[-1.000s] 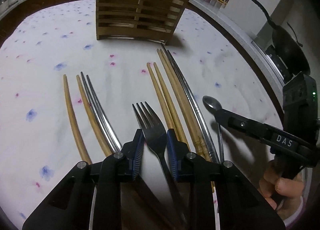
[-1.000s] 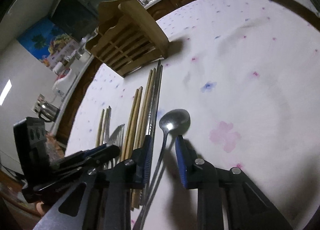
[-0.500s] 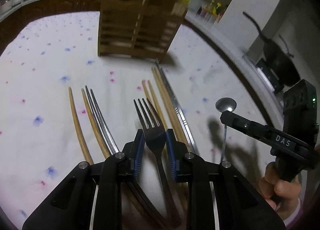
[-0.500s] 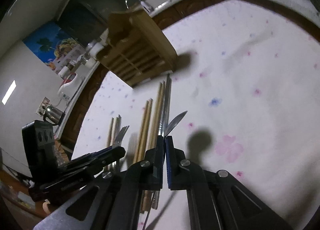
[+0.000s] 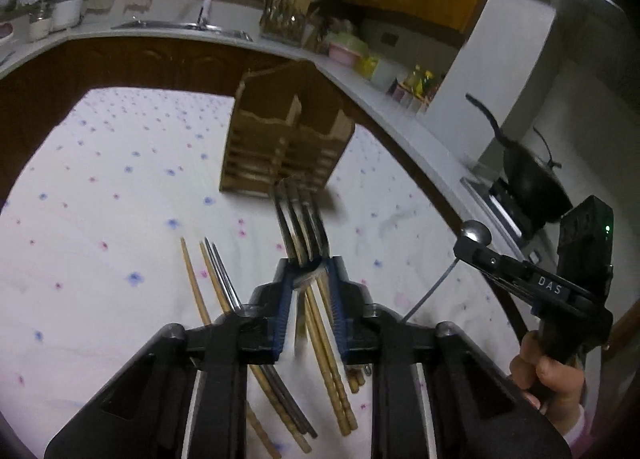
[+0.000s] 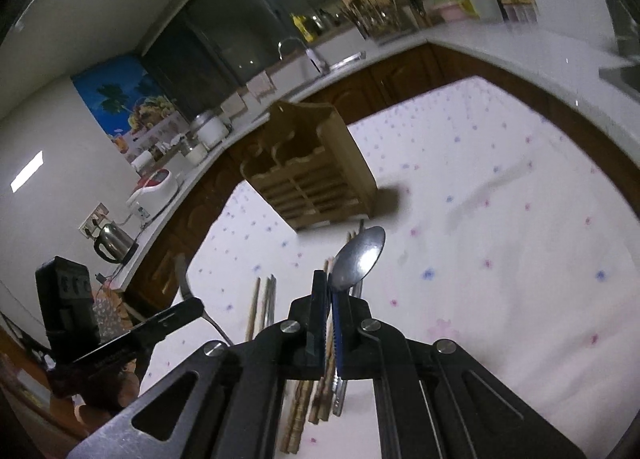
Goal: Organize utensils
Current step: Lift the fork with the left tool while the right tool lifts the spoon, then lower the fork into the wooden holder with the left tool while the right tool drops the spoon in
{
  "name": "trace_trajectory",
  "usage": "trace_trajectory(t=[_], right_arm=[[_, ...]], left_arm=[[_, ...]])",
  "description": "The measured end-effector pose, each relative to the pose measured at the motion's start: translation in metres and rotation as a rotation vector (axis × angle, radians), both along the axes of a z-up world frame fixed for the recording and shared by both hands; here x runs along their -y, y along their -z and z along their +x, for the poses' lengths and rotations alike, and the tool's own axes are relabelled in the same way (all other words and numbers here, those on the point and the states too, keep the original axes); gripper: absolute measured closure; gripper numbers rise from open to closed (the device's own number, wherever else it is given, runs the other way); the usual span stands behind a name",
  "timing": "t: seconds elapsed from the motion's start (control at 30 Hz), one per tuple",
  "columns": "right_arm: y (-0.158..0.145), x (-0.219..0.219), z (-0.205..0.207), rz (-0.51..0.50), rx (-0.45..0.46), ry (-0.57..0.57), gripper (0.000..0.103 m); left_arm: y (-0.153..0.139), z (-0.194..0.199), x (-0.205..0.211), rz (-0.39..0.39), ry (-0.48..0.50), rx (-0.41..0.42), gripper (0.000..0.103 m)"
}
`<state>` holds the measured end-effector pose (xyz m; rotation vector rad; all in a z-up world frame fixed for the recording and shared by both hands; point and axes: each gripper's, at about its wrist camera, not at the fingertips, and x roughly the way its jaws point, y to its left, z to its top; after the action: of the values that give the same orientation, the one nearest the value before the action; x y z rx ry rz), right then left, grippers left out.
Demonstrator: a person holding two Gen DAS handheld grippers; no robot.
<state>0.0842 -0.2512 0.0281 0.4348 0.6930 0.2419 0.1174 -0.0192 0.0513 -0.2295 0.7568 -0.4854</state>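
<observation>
My left gripper (image 5: pixel 308 279) is shut on a metal fork (image 5: pixel 300 227) and holds it above the table, tines pointing toward the wooden utensil holder (image 5: pixel 280 147). My right gripper (image 6: pixel 330 291) is shut on a metal spoon (image 6: pixel 360 255), its bowl raised toward the holder (image 6: pixel 316 171). The right gripper with the spoon also shows in the left wrist view (image 5: pixel 476 239). Wooden and metal chopsticks (image 5: pixel 216 287) lie on the flowered tablecloth (image 5: pixel 100 239) below both grippers.
A kitchen counter (image 5: pixel 160 31) with a sink curves behind the table. A black wok (image 5: pixel 532 179) sits on a stove at the right. A kettle (image 6: pixel 112 243) and rice cooker (image 6: pixel 154 187) stand on the counter at the left.
Both grippers closed on their utensils and lifted them off the cloth. The fork and the spoon now hang in the air, and both views tilted up toward the holder.
</observation>
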Motion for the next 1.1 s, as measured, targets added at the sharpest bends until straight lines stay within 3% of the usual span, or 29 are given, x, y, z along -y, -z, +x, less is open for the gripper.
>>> trace_trajectory(t=[0.67, 0.93, 1.1], right_arm=[[-0.057, -0.005, 0.038, -0.066, 0.152, 0.025, 0.101], [-0.099, -0.013, 0.079, -0.164, 0.278, 0.061, 0.101], [-0.114, -0.023, 0.117, -0.24, 0.346, 0.09, 0.101]], left_arm=[[-0.043, 0.041, -0.015, -0.014, -0.048, 0.086, 0.1], [-0.086, 0.097, -0.009, 0.02, -0.053, 0.174, 0.1], [-0.095, 0.152, -0.006, 0.003, -0.049, 0.155, 0.1]])
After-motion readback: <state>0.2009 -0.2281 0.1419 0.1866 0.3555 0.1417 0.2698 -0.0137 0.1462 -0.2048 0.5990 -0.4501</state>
